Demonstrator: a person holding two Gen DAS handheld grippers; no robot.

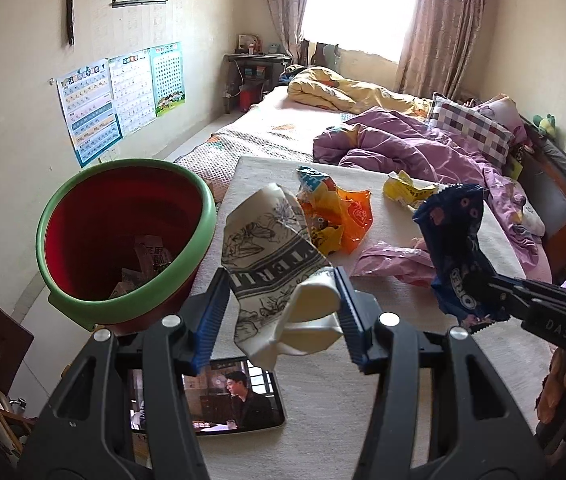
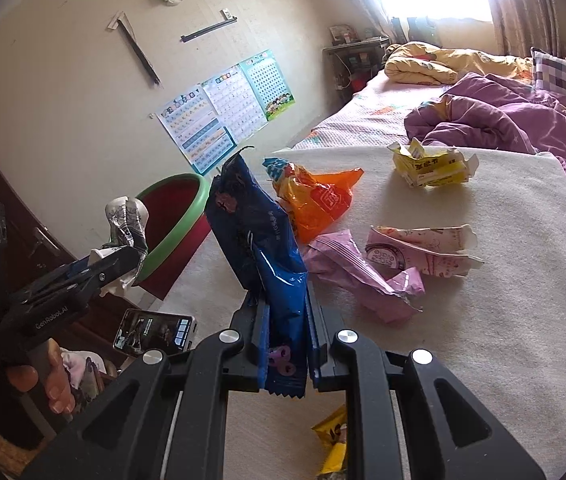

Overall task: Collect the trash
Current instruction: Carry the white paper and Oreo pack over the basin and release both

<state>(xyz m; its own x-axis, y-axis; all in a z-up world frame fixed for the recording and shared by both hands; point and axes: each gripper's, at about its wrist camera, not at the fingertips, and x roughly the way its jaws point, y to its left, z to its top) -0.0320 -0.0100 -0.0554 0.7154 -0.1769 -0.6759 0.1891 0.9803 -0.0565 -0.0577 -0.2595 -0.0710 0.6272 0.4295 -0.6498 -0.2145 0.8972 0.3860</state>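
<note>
- Far left, the bucket (image 1: 123, 240), red inside with a green rim, stands beside the table's left edge, with a few scraps already lying at the bottom.
- Just right of it, the left gripper (image 1: 283, 312) is halfway shut, its blue pads squeezing a crumpled paper cup (image 1: 279, 264) with black print; the cup is lifted off the table, close to the bucket's rim.
- Below that grip, a phone (image 1: 235, 404) lies flat on the table, its screen lit.
- Middle of the table (image 2: 483, 340): an orange bag (image 2: 319, 200) lies crumpled, and a pink wrapper (image 2: 363, 276) sits nearer the camera.
- Next to the wrapper lies a pink carton (image 2: 423, 252), torn open.
- Further back, a yellow box (image 2: 431, 168) sits near the far edge, well apart from the rest.
- Right side: the right gripper (image 2: 287, 344) is nearly closed, clamping a blue Oreo pack (image 2: 259, 236) by its lower end, the pack standing up above the table.
- Behind it all, a bed (image 1: 283, 120) carries a purple quilt (image 1: 403, 148).
</note>
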